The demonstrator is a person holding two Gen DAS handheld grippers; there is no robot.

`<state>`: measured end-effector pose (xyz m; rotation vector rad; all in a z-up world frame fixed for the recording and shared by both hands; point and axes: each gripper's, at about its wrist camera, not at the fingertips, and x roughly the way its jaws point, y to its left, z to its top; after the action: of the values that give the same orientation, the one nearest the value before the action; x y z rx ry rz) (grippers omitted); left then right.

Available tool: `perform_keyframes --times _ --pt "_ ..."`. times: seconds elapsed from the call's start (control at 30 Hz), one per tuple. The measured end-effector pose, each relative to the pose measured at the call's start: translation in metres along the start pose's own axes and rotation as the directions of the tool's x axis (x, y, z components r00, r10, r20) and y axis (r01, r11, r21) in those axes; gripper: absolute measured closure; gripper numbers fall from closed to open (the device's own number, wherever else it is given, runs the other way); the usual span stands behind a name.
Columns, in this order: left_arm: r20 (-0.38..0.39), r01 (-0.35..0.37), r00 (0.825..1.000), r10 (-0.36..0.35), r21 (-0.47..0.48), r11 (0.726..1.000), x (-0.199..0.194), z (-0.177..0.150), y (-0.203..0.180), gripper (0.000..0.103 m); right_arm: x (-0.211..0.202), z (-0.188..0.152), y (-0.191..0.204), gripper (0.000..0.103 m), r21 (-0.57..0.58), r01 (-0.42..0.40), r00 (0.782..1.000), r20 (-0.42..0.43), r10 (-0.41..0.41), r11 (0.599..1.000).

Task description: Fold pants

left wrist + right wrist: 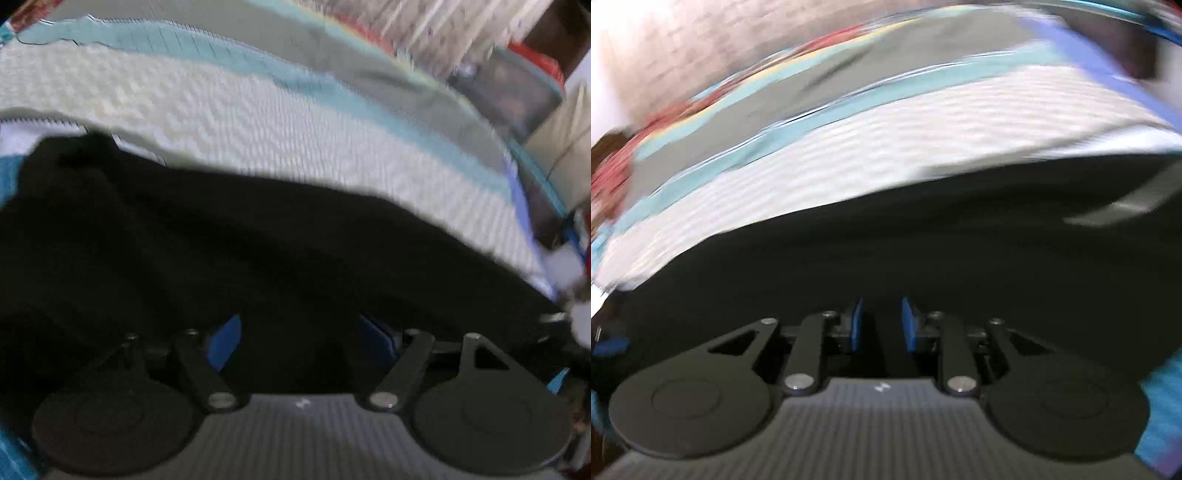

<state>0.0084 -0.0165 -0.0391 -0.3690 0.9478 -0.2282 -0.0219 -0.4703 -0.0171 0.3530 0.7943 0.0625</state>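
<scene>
While both views blur, the black pants (258, 251) lie spread on a white textured bed cover (229, 122), no finished fold visible. Left gripper (299, 339) spread wide, right gripper (881, 323) narrowly parted; neither pinches cloth. Folding seemingly remains.

The pants (258, 251) lie spread on a woven blanket (229, 122), which reaches out behind them. Behind the blanket lies a quilted cover (369, 62), and both grippers hang over the pants' near side
</scene>
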Motion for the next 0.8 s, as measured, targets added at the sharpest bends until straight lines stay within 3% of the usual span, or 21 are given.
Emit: perform_keyframes --times 0.13,0.27,0.37,0.43,0.5,0.8 --pt "-0.013 -0.019 1.000 0.020 0.070 0.997 0.004 -0.001 -0.025 0.027 -0.027 0.000 -0.062 0.079 0.136 0.108 0.990 0.077 -0.119 0.985" --pt "-0.043 -0.016 0.999 0.022 0.142 0.990 0.013 -0.003 -0.058 0.027 -0.037 -0.004 -0.098 0.079 0.231 0.125 0.982 0.111 -0.154 0.965" --pt "-0.054 -0.084 0.994 0.098 0.214 0.973 0.025 -0.013 -0.089 0.026 -0.033 -0.009 -0.104 0.079 0.261 0.097 0.984 0.122 -0.132 0.961" --pt "-0.059 -0.172 0.979 0.195 0.269 0.948 0.035 -0.018 -0.106 0.025 -0.032 -0.012 -0.104 0.078 0.248 0.096 0.983 0.131 -0.131 0.964" --pt "-0.054 -0.215 0.969 0.242 0.301 0.929 0.038 -0.024 -0.115 0.022 -0.032 -0.013 -0.107 0.078 0.237 0.091 0.982 0.139 -0.127 0.967" --pt "-0.063 -0.291 0.944 0.323 0.300 0.909 0.041 -0.027 -0.124 0.012 -0.050 -0.017 -0.138 0.078 0.257 0.022 0.982 0.174 -0.069 0.966"
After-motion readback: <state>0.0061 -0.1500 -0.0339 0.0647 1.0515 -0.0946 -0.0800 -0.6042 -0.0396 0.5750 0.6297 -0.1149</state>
